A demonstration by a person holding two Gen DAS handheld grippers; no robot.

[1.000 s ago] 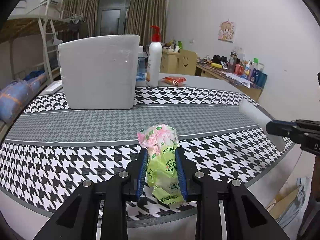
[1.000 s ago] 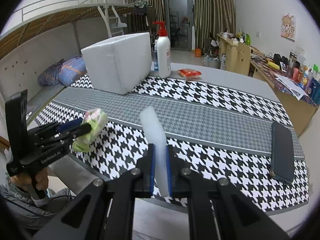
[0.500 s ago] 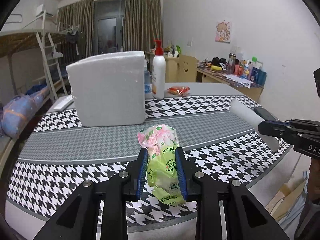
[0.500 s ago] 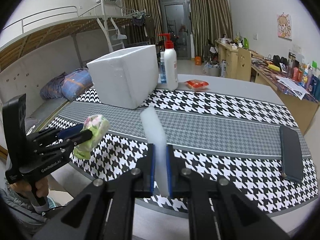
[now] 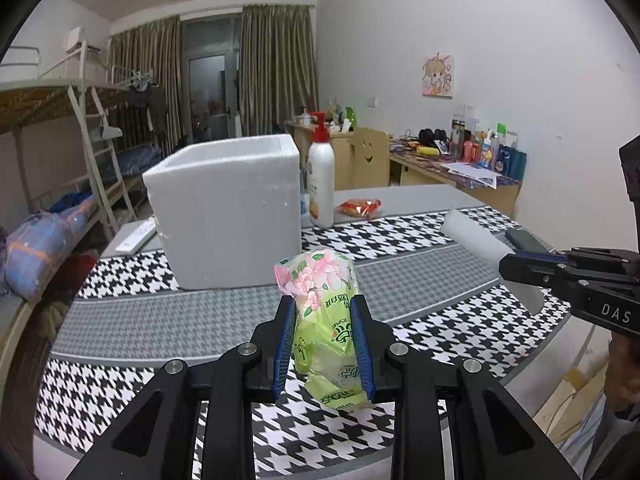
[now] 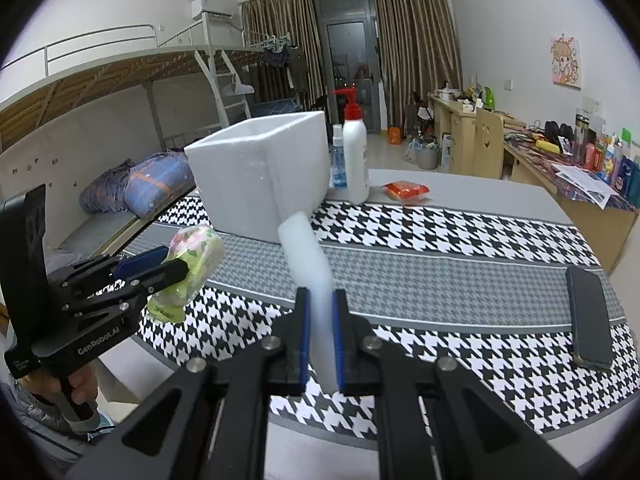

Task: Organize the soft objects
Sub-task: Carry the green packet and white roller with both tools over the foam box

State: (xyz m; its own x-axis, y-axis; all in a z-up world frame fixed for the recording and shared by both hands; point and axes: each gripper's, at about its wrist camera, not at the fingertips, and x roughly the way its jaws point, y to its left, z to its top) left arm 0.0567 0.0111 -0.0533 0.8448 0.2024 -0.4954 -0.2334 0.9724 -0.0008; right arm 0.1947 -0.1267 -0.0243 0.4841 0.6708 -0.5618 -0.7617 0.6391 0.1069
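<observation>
My left gripper (image 5: 323, 312) is shut on a green tissue pack (image 5: 324, 320) with pink flowers, held above the near part of the houndstooth table (image 5: 160, 320). In the right wrist view the same pack (image 6: 192, 256) sits in the left gripper (image 6: 160, 266) at the left. My right gripper (image 6: 320, 300) is shut on a white foam strip (image 6: 310, 264) that sticks up and forward between its blue pads. From the left wrist view that strip (image 5: 476, 240) pokes out of the right gripper (image 5: 510, 266) at the right. An open white foam box (image 5: 228, 208) stands on the table beyond both.
Behind the box stand a white pump bottle (image 5: 321, 176) and a small blue bottle (image 6: 338, 160). An orange snack packet (image 5: 360, 207) lies beside them. A dark phone (image 6: 590, 316) rests near the table's right edge. A bunk bed is at the left, desks at the right.
Both grippers have risen and drawn nearer the foam box, which now looks bigger, with its open top rim in sight. Each keeps its hold.
</observation>
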